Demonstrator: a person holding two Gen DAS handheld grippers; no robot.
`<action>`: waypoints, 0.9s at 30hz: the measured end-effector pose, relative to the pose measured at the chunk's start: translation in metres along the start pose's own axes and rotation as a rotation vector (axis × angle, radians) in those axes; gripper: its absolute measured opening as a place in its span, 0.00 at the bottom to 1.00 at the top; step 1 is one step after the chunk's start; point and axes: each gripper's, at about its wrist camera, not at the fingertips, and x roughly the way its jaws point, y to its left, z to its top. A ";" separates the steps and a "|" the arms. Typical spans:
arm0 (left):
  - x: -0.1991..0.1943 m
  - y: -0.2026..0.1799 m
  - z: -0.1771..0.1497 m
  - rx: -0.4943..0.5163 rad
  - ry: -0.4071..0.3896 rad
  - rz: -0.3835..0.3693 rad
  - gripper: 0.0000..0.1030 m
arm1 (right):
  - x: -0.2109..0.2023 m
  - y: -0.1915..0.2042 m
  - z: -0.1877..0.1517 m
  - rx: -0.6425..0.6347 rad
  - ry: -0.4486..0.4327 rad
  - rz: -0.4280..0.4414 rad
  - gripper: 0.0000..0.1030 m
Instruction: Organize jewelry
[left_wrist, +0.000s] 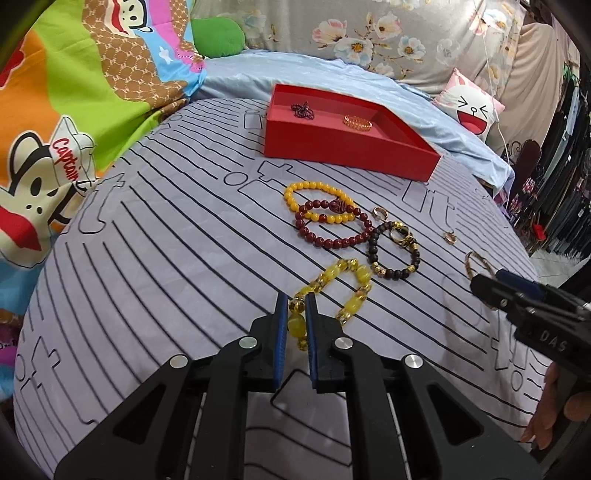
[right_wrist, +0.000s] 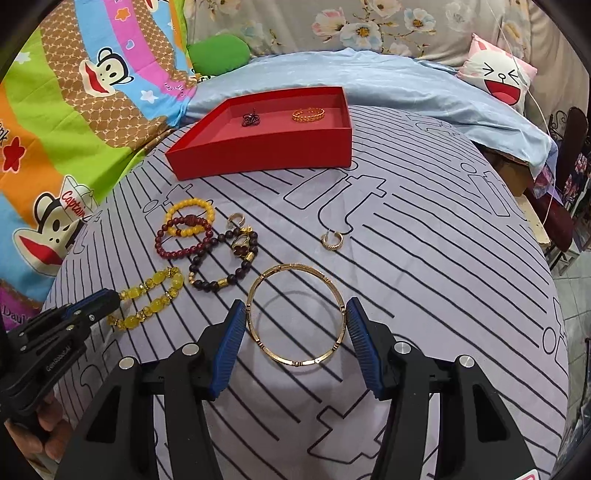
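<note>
My left gripper is shut on the translucent yellow bead bracelet, which also shows in the right wrist view. My right gripper is open, its pads on either side of a thin gold bangle lying on the striped cloth; the pads touch or nearly touch its rim. A red tray at the back holds a dark bead piece and a gold band. Yellow, dark red and brown-gold bracelets lie overlapping.
Small gold earrings and a ring lie on the cloth near the bracelets. A cartoon blanket is at the left, blue sheet and pillows behind. The bed edge drops off at the right.
</note>
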 end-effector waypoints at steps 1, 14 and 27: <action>-0.004 0.001 0.000 -0.002 -0.004 -0.001 0.09 | -0.001 0.001 -0.001 -0.002 0.001 0.002 0.52; -0.038 -0.005 0.026 0.009 -0.049 -0.020 0.00 | -0.011 -0.001 0.005 0.006 -0.018 0.019 0.52; -0.034 0.000 0.043 0.023 -0.039 -0.039 0.15 | -0.009 -0.014 0.022 0.042 -0.029 0.014 0.52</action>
